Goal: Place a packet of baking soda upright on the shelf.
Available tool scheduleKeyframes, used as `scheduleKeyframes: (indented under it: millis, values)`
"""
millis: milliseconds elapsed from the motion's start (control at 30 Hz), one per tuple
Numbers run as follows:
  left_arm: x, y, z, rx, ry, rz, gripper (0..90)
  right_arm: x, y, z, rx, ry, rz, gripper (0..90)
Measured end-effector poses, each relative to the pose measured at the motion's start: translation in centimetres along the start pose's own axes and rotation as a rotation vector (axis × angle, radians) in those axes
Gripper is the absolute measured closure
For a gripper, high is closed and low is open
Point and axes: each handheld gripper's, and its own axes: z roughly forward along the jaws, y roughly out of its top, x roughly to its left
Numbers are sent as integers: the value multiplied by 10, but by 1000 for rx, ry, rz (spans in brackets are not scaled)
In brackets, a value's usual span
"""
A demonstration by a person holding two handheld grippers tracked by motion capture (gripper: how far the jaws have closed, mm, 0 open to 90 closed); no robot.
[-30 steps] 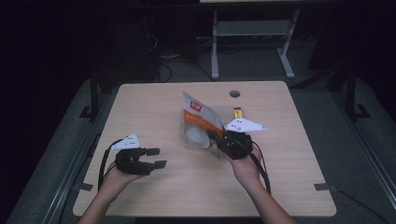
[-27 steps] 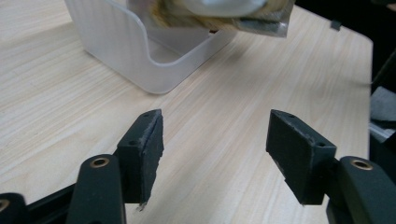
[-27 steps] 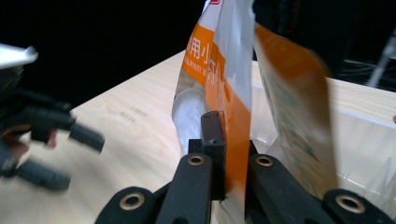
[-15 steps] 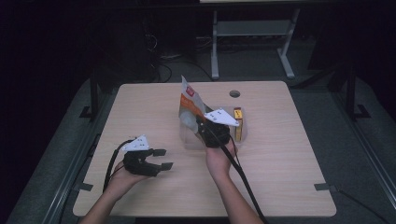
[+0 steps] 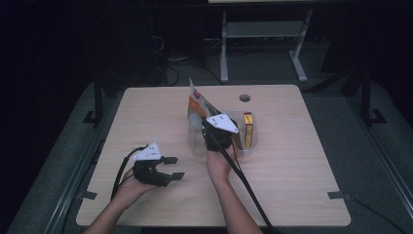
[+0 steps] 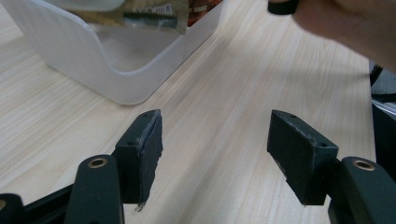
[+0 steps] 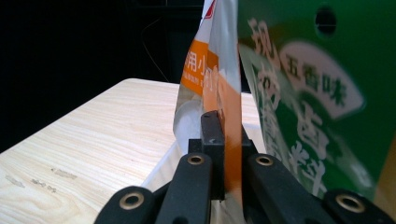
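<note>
the right gripper [image 5: 212, 132] pinches an orange-and-white plastic packet [image 5: 197, 103] above the clear plastic tub [image 5: 195, 146], the left gripper [image 5: 171, 168] open and empty; a thin pinch could let it slip.

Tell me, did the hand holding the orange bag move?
Yes. The right gripper, shut on the orange bag, went left across the table and now holds it over the clear bin.

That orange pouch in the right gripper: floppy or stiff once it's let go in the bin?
Probably floppy: the pouch is thin film, pinched flat in the right gripper. Likely light; one edge grip carries it. May slump or lean in the bin beside the green pack.
</note>
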Motion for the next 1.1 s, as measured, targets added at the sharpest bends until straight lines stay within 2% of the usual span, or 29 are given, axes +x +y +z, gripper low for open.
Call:
scheduleKeyframes:
  millis: [167, 267, 300, 367, 433, 633, 700, 767, 833, 1000, 1100]
  values:
    - [-1, 0, 3, 13, -2, 2, 353, -5, -13, 4, 14, 3, 14, 899]
    - [0, 0, 4, 20, -3, 7, 352, -7, -20, 9, 49, 17, -11, 875]
    - [0, 0, 4, 18, -4, 4, 352, -7, -22, 9, 58, 27, -18, 838]
    - [0, -1, 3, 19, -3, 4, 349, -7, -23, 6, 42, 64, -43, 753]
    - [0, -1, 3, 21, -3, 3, 346, -8, -19, 1, 54, 91, -53, 676]
    - [0, -2, 6, 29, -4, -1, 328, -17, -14, -17, 143, 204, -94, 480]
    - [1, -3, 7, 38, -3, -4, 319, -22, -15, -27, 188, 261, -116, 448]
    - [2, -3, 8, 54, 0, 15, 312, -27, -18, -34, 218, 287, -138, 420]
    - [1, -4, 9, 67, 5, 18, 303, -35, -22, -43, 242, 321, -169, 407]
    - [1, -6, 13, 86, 10, 4, 289, -51, -34, -60, 279, 385, -196, 378]
    - [0, -7, 14, 102, 10, 17, 277, -62, -42, -69, 304, 429, -196, 365]
